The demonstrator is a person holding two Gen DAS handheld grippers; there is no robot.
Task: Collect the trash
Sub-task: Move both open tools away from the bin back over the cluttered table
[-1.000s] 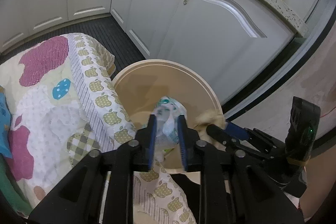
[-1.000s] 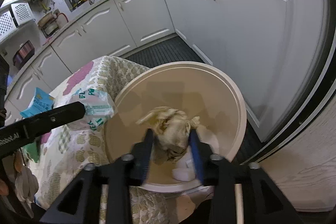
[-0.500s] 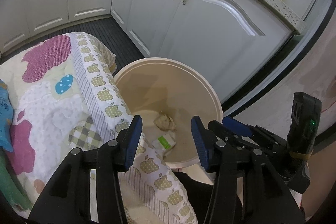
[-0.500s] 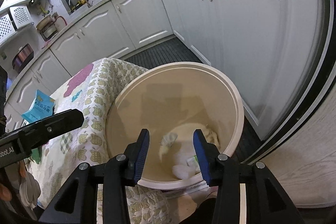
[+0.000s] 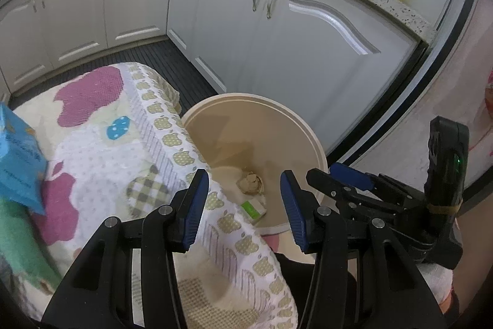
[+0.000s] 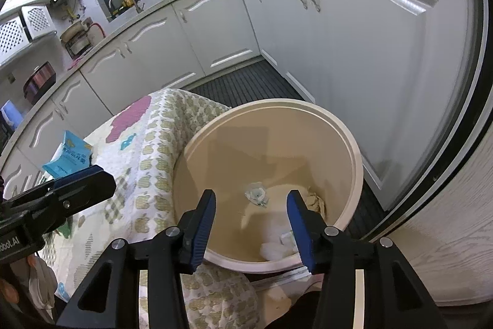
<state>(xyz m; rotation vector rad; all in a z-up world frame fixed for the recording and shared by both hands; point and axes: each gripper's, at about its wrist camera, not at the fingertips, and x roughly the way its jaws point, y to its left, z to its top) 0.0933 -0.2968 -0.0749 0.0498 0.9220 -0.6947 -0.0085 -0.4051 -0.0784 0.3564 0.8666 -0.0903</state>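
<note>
STATE: we hold left gripper [image 5: 243, 205] and right gripper [image 6: 251, 221] jaws apart, just opened, empty | CHANGE: wrapper [image 6: 256, 194] and paper wad [image 5: 250, 183] now in bin [image 6: 354, 150] | NEXT: blue packet [image 6: 69, 158] remains on bench.

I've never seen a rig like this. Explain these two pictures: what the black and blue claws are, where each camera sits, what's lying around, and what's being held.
No robot: a person holds a two-finger clamp in each hand, with a camera on each looking along its fingers. One picture looks past the left gripper, the other past the right gripper. Both point down into a beige bin beside a cloth with apple prints. Both have just been opening; their jaws stand apart, empty. In the bin lie a crumpled brown paper, a small wrapper and white tissue. A blue packet lies on the cloth.
</note>
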